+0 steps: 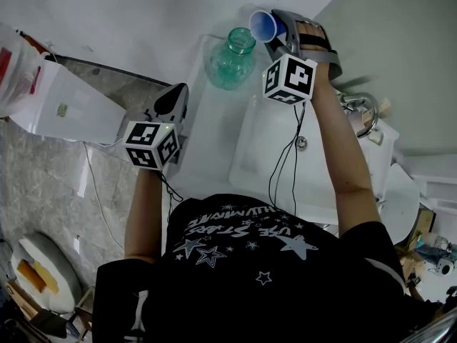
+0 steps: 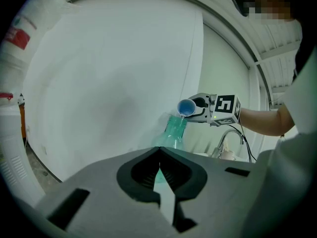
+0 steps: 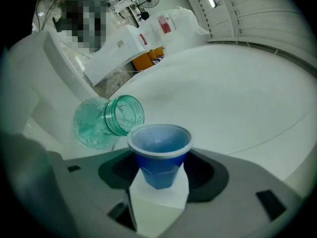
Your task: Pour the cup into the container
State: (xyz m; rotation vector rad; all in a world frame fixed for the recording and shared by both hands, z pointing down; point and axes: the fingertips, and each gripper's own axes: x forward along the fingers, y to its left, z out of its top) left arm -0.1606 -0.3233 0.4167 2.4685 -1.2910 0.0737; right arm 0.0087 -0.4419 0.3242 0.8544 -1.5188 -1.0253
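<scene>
Head view: blue cup (image 1: 265, 26), shirt text (image 1: 235, 224) illegible.

The green jar (image 1: 232, 57) was seen from steeply overhead in the head view and closer in both gripper views.

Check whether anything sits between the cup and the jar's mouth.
Nothing visible does. The cup, held in the right gripper's jaws, is tipped just above the jar, whose mouth is open with no lid. The left gripper is off to the side, clear of both.
</scene>
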